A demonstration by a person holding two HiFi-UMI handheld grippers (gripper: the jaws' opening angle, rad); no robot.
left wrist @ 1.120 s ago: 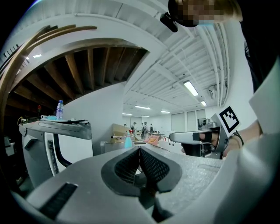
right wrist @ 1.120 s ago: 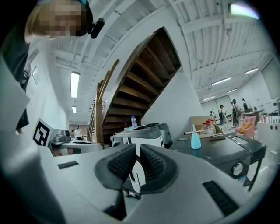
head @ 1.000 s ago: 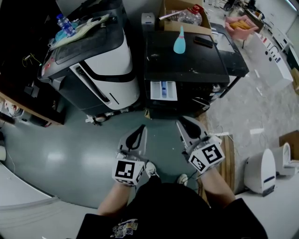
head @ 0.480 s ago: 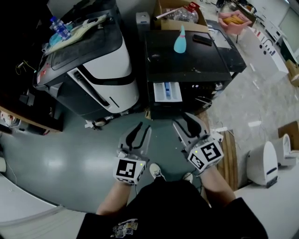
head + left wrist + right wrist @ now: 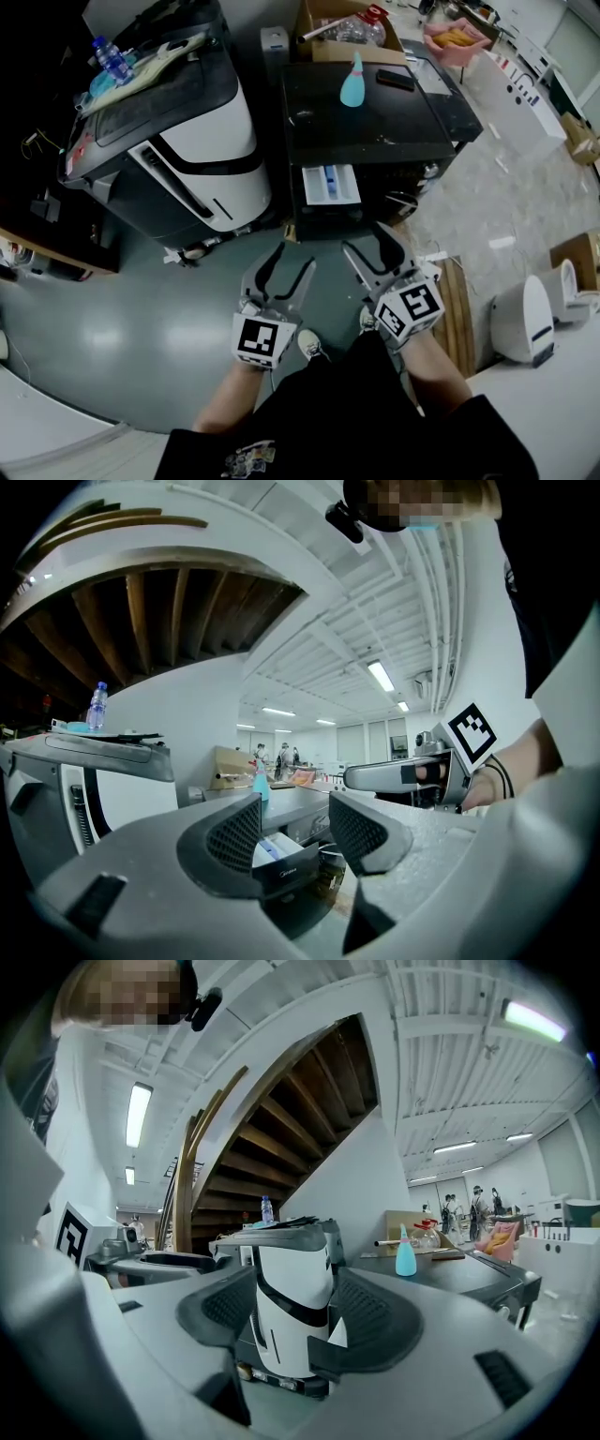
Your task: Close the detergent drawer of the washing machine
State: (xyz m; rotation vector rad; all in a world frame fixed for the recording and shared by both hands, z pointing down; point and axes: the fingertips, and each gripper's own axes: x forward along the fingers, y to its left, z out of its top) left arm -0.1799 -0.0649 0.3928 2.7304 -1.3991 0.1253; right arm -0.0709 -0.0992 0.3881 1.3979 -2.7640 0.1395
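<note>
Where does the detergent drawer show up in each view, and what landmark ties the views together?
Head view: drawer upper centre, pulled out of the black washer's front.
Left gripper view: low centre, dark front panel facing the camera.
Right gripper view: low centre, apparently only a corner showing, beside the white machine.
Shared landmark: teal bottle on the washer's top, in all three.

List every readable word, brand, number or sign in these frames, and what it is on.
"Midea", tiny and faint: on the front of the detergent drawer.
Shirt print: blurred, unreadable.
Marker cubes: square patterns only, no words.
Water bottle label: too small to read.
</note>
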